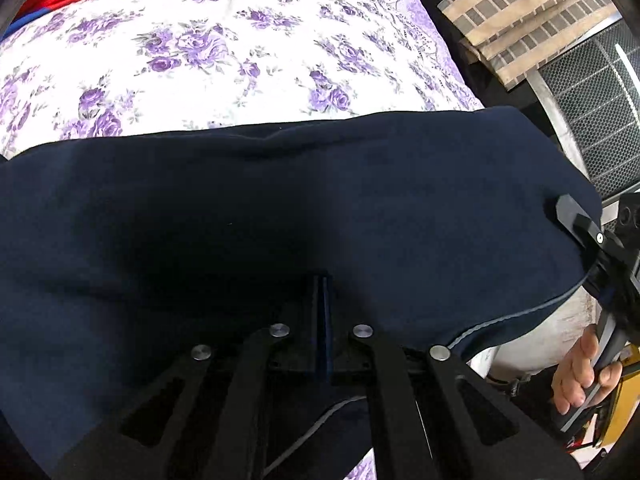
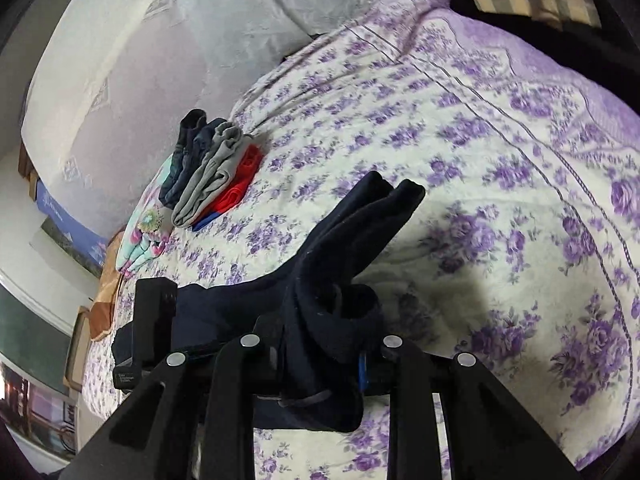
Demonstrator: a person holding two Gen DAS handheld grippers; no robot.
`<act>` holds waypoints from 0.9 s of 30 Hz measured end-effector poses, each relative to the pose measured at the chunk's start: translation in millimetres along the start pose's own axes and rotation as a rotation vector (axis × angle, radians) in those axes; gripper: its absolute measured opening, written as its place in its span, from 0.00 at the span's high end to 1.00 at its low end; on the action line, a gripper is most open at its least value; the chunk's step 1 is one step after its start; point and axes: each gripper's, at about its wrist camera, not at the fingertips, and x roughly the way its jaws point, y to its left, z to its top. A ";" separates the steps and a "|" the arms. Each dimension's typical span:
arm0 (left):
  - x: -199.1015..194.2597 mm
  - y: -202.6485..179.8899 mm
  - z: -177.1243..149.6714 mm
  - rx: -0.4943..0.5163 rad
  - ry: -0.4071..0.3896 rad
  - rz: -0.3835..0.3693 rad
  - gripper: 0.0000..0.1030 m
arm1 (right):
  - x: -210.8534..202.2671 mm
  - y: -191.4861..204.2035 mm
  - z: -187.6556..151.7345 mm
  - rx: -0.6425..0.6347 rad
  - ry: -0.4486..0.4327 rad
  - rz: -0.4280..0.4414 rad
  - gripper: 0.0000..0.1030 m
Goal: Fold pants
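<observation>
Dark navy pants [image 1: 280,208] are held stretched above a floral bedspread [image 1: 200,48]. My left gripper [image 1: 322,292] is shut on the near edge of the pants, its tips pressed together in the cloth. My right gripper [image 1: 576,220] grips the pants' right end in the left wrist view. In the right wrist view my right gripper [image 2: 324,344] is shut on bunched navy cloth [image 2: 332,272], and the pant legs [image 2: 376,204] trail away over the bed. The left gripper [image 2: 154,320] shows at the left, holding the same edge.
A stack of folded clothes [image 2: 212,172], grey, red and navy, lies on the bedspread [image 2: 480,160] at the far left, with a patterned garment [image 2: 142,236] beside it. A white headboard [image 2: 160,60] stands behind. A mesh panel [image 1: 592,112] and checked fabric [image 1: 532,12] are off the bed's right side.
</observation>
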 end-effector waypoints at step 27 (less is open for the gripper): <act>-253.9 266.7 -169.4 -0.356 -0.383 0.184 0.99 | 77.9 236.1 -33.1 -0.384 0.080 -0.019 0.76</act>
